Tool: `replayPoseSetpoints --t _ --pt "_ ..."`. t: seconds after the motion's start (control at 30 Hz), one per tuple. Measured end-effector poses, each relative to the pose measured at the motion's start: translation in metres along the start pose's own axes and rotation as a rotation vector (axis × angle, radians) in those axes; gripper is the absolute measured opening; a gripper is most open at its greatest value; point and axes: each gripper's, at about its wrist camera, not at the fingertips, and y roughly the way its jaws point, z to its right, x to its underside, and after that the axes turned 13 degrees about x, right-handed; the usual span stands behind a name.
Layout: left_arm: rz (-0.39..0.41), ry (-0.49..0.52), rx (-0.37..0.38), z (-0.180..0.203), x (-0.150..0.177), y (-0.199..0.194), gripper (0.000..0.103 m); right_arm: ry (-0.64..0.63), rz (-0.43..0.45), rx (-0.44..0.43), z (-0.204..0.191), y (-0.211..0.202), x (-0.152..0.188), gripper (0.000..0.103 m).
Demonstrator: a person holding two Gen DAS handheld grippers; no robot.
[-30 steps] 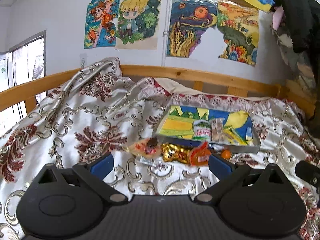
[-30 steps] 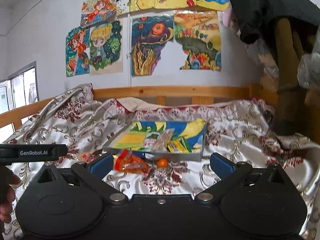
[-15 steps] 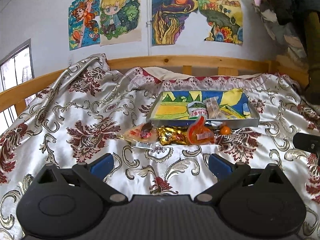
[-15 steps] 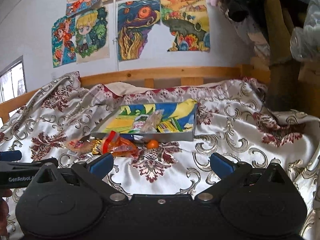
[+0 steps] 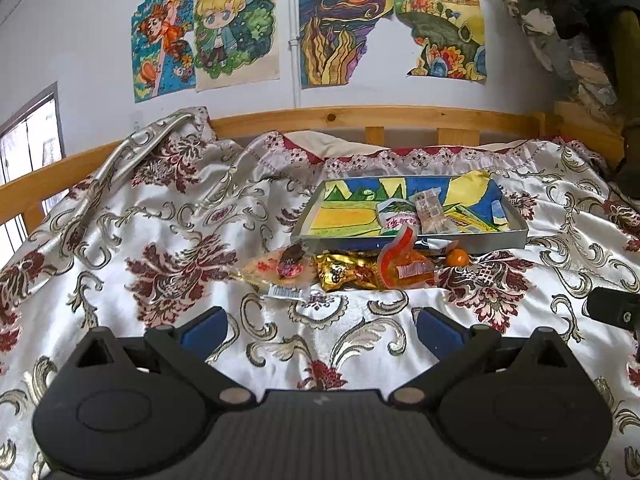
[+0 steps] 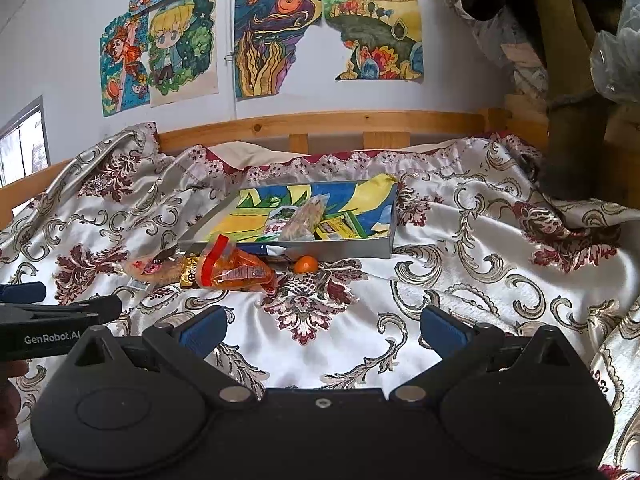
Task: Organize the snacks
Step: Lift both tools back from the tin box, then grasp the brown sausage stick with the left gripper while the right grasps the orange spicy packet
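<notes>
A row of snacks lies on the bedspread (image 5: 168,216) against the near wall of the shallow tray (image 5: 516,236): a pink packet (image 5: 280,270), a gold packet (image 5: 344,274), an orange bag (image 5: 408,266) and a small orange ball (image 5: 457,257), the row running left to right. More packets lie inside the tray. The left gripper (image 5: 320,326) and right gripper (image 6: 322,326) hover nearer, fingers spread wide, holding nothing.

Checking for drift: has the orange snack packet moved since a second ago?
No. The orange packet still lies against the tray's front wall, beside the gold packet.
</notes>
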Motion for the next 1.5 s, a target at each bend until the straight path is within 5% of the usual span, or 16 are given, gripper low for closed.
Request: replayPoseSetpoints --t 0.8,1.17,1.5 --pt "-0.016 -0.054 0.044 -0.029 -0.018 0.07 0.103 -0.008 -0.08 0.014 -0.011 0.045 0.006 0.102" --pt "-0.047 -0.038 0.023 -0.065 -0.027 0.102 0.103 -0.081 -0.074 -0.085 -0.06 0.095 -0.004 0.102" --pt "-0.073 -0.016 0.119 -0.09 -0.037 0.142 0.102 -0.176 -0.064 -0.253 -0.092 0.164 -0.024 0.102"
